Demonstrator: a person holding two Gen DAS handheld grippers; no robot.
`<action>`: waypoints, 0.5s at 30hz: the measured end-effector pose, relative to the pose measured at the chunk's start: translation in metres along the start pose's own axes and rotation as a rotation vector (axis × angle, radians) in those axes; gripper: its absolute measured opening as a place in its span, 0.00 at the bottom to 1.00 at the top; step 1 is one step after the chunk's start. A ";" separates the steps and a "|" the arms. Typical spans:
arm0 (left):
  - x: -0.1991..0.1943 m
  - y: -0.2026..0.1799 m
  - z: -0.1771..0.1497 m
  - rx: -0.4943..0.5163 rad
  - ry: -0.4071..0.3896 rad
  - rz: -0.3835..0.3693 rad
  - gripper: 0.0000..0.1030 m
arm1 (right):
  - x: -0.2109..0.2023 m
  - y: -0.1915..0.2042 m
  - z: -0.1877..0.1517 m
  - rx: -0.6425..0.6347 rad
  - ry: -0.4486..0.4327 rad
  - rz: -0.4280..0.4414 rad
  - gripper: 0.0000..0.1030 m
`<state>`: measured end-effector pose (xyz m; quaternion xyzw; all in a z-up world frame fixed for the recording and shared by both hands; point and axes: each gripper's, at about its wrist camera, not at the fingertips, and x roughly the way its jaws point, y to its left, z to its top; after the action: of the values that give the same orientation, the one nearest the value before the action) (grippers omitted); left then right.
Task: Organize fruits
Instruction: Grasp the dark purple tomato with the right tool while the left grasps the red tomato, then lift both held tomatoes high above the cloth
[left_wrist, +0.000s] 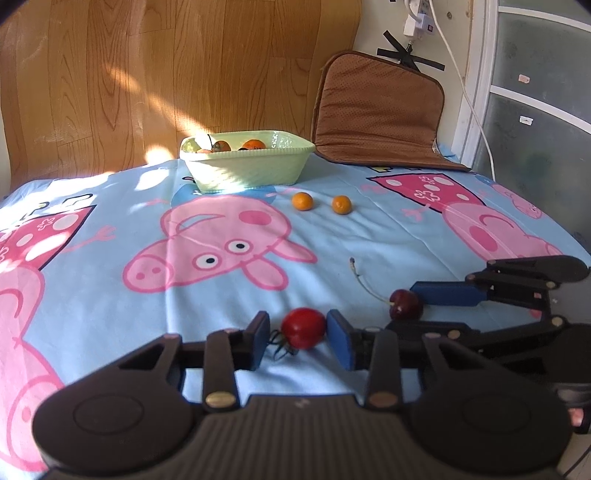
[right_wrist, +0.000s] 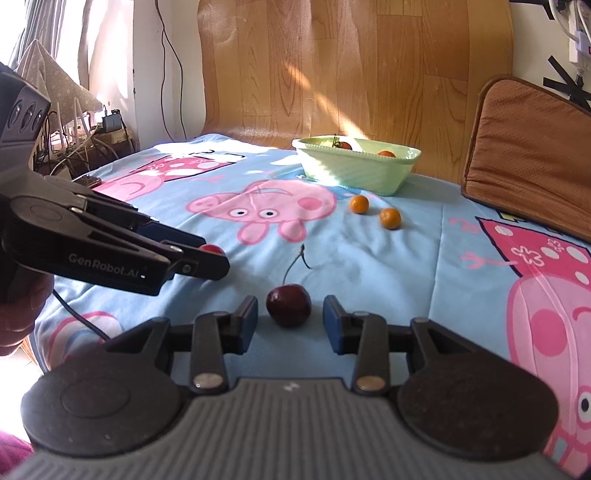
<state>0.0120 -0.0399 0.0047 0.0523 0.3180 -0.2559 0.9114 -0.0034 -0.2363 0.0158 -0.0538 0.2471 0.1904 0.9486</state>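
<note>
My left gripper (left_wrist: 298, 334) is open around a red cherry tomato (left_wrist: 303, 328) that lies on the cloth; the right pad touches it, the left pad stands apart. My right gripper (right_wrist: 290, 319) is open around a dark cherry (right_wrist: 289, 304) with a long stem, with gaps on both sides. The cherry also shows in the left wrist view (left_wrist: 405, 304). Two small oranges (left_wrist: 302, 201) (left_wrist: 341, 204) lie on the cloth in front of a pale green bowl (left_wrist: 251, 166) that holds some fruit. The bowl (right_wrist: 354, 173) and oranges (right_wrist: 359, 204) (right_wrist: 390, 218) also show in the right wrist view.
A blue cartoon-pig cloth (left_wrist: 110, 206) covers the table. A brown cushion (left_wrist: 380, 114) leans against the wall at the back right. A wooden panel (left_wrist: 147, 74) stands behind the bowl. Cables and clutter (right_wrist: 85, 129) sit beyond the table's left edge.
</note>
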 end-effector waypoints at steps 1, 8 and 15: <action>0.000 -0.001 -0.001 0.003 -0.002 0.001 0.34 | 0.000 0.000 0.000 0.003 0.000 0.001 0.40; -0.008 -0.003 0.002 0.005 -0.015 -0.006 0.32 | 0.001 -0.002 0.001 0.019 -0.005 0.006 0.28; -0.033 0.006 0.057 -0.008 -0.105 -0.032 0.32 | -0.016 -0.027 0.041 0.153 -0.108 0.029 0.28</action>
<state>0.0251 -0.0353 0.0694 0.0298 0.2714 -0.2715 0.9229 0.0122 -0.2586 0.0595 0.0326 0.2100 0.1873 0.9591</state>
